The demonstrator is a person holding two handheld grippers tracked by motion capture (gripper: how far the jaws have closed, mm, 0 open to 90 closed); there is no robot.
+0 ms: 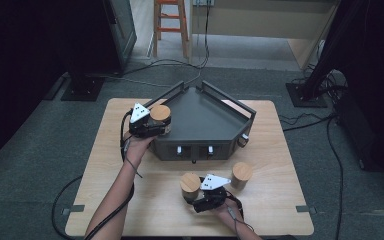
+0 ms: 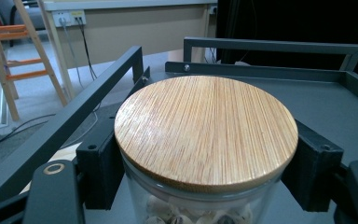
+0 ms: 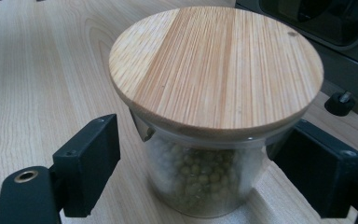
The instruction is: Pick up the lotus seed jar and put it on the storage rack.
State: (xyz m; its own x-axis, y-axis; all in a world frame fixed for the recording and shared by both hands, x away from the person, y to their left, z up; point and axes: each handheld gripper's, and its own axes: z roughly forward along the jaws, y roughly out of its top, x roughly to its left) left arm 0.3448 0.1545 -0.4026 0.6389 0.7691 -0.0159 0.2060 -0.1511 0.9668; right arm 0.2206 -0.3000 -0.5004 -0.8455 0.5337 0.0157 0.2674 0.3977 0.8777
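A glass jar with a bamboo lid (image 2: 205,130) sits between the jaws of my left gripper (image 2: 209,163), whose pads press on its sides; pale shelled bits show through the glass. In the high view this jar (image 1: 160,114) is at the left corner of the dark grey tray (image 1: 205,120), with the left gripper (image 1: 156,125) around it. My right gripper (image 3: 205,172) stands open around a second bamboo-lidded jar (image 3: 214,65) full of green peas, which rests on the table; a gap shows beside the left pad. In the high view that jar (image 1: 190,182) and the right gripper (image 1: 192,194) are near the table's front edge.
A third bamboo-lidded jar (image 1: 241,174) stands on the wooden table (image 1: 260,210) just right of the right gripper. The tray has raised rails (image 2: 74,112) along its sides. An orange step stool (image 1: 170,20) and cables lie on the floor beyond the table.
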